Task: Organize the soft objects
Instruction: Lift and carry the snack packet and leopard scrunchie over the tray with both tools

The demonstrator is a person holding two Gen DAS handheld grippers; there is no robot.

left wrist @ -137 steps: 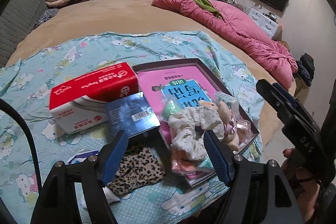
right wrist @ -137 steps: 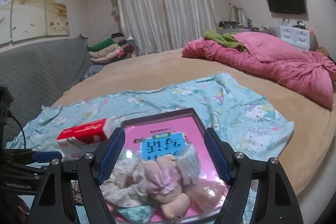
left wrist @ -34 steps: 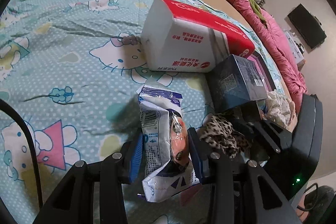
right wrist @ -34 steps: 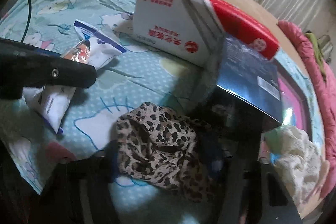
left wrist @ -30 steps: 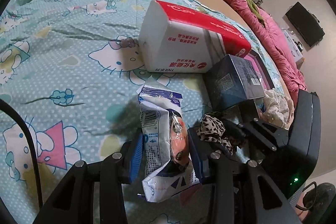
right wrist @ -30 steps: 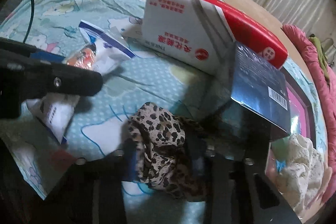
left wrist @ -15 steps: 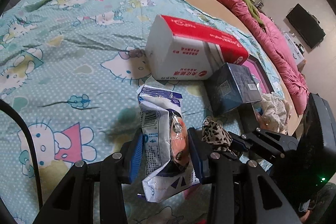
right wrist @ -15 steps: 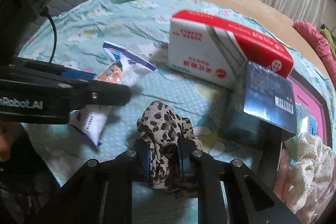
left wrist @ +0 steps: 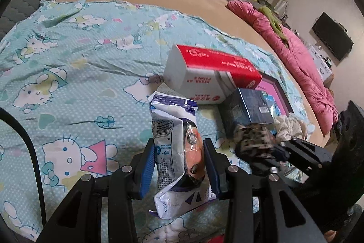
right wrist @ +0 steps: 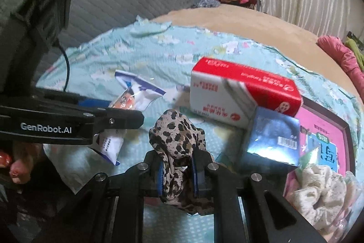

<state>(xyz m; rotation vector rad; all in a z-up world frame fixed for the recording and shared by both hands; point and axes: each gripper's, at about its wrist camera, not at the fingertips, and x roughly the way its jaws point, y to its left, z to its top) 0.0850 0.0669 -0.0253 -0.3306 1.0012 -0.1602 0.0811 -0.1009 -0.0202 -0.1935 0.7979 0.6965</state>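
Bed with a cat-print teal sheet over tan bedding. My left gripper is clamped on a white-and-blue snack packet, held above the sheet's near edge. My right gripper is squeezed tight on a leopard-print cloth, also lifted. Farther in, mid-sheet: dark blue box against a red-and-white tissue pack. Right edge: pink tray with a cream scrunchie, probably lace.
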